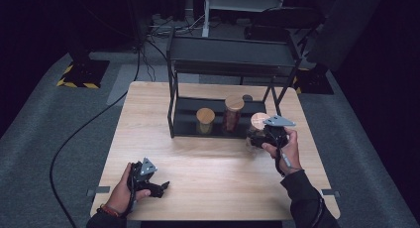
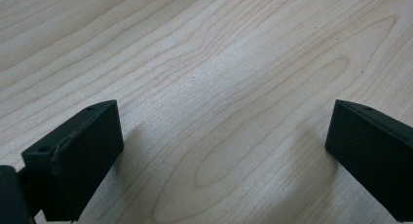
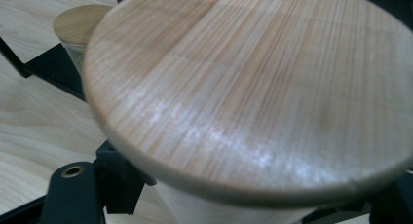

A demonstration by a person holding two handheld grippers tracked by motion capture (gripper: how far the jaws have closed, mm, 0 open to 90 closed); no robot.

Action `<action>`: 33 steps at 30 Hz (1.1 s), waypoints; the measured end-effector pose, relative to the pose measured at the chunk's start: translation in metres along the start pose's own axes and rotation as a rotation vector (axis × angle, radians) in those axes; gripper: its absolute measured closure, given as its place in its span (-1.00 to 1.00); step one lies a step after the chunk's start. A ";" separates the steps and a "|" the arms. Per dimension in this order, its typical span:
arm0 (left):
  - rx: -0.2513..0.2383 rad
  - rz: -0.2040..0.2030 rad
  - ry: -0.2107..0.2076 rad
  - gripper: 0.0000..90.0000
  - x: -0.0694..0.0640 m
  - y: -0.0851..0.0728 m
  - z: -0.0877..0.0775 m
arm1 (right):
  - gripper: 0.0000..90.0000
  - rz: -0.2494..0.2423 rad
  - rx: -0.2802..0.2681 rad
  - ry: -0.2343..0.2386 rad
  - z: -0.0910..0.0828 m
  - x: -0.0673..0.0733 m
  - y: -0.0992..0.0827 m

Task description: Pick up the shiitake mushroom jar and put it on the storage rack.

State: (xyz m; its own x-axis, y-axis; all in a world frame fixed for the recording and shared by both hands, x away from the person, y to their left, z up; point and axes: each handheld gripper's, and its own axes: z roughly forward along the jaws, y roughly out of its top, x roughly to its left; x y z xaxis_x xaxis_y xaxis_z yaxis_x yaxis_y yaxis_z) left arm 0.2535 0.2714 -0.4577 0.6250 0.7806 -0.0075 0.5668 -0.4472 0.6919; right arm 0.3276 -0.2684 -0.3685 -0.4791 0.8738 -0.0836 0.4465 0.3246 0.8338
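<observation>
Since my right gripper [image 1: 261,137] is already clamped on the clear glass jar with the round wooden lid [image 1: 258,121], I'm treating it as heavy-ish, stiff, breakable and probably slick on the sides. From the high view the jar sits at the front right corner of the black metal two-tier rack [image 1: 233,57], just beside the edge of its lower shelf; whether it's resting on the pale wooden table [image 1: 208,168] or lifted I can't tell. Two more wood-lidded jars, a short one [image 1: 205,120] and a taller one [image 1: 233,112], stand on that lower shelf. My left gripper [image 1: 161,187] rests low near the front left of the table, well apart from everything. Room's dark, grey carpet, cables on the floor.

Left gripper view: jaws spread wide with nothing between them, just the smooth wood grain.

Right gripper view: the lid [image 3: 253,83] looms big and close, a bit blurred, glass body below it. I'd say gripping the body under the lid is right; the lid might just pop off. The short jar's lid [image 3: 80,22] peeks behind.
</observation>
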 end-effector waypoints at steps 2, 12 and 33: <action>0.000 0.000 0.000 -1.00 0.000 0.000 0.000 | -0.45 0.014 0.002 -0.009 0.002 0.000 0.003; 0.000 0.000 0.000 -1.00 0.000 0.000 0.000 | -0.45 0.028 0.003 -0.047 0.012 0.001 0.010; 0.002 0.003 0.000 -1.00 0.000 0.000 0.000 | -0.45 0.066 0.013 -0.126 0.044 0.006 0.024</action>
State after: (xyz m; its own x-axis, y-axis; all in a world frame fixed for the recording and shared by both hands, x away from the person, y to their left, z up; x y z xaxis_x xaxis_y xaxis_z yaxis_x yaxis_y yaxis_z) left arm 0.2537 0.2715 -0.4574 0.6270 0.7790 -0.0055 0.5660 -0.4507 0.6903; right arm 0.3685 -0.2395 -0.3731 -0.3502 0.9316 -0.0970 0.4841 0.2687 0.8328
